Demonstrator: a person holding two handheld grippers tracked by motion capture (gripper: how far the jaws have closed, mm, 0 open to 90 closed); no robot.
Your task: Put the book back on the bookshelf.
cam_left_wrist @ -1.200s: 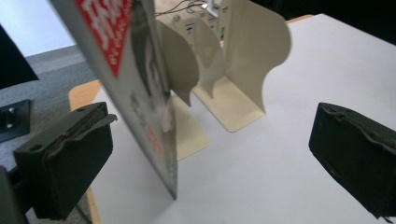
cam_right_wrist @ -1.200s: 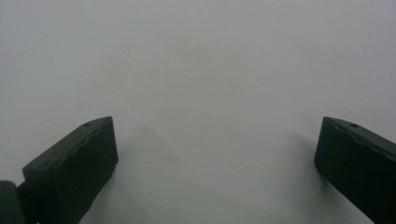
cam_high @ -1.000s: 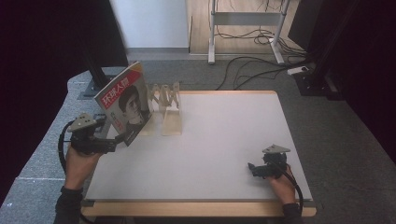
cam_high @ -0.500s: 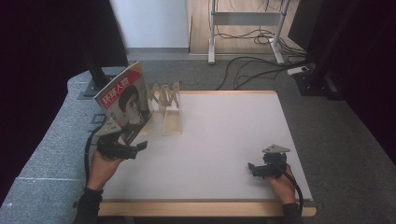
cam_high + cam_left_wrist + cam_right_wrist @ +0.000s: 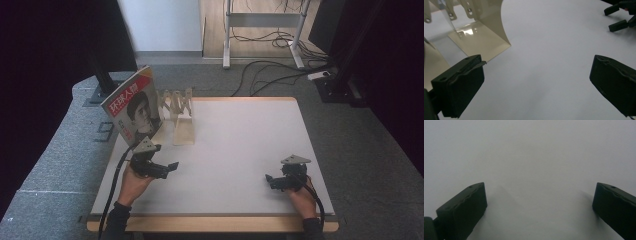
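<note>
At the near right of the white bench we see a hand holding the right gripper, low over the bare surface with its jaws wide apart and nothing between them. In the right gripper view the right gripper shows two black jaws standing far from each other over plain white. At the near left, another hand holds the left gripper, which points to the right across the bench; its jaws are also spread and empty. In the left gripper view the left gripper frames open bench, with the right gripper small at the top right corner. Just beyond the left gripper, at the far left of the bench, stands a cream folding book stand, its base plate glossy. A magazine with a red and white cover leans upright in the stand's left end, clear of both grippers
</note>
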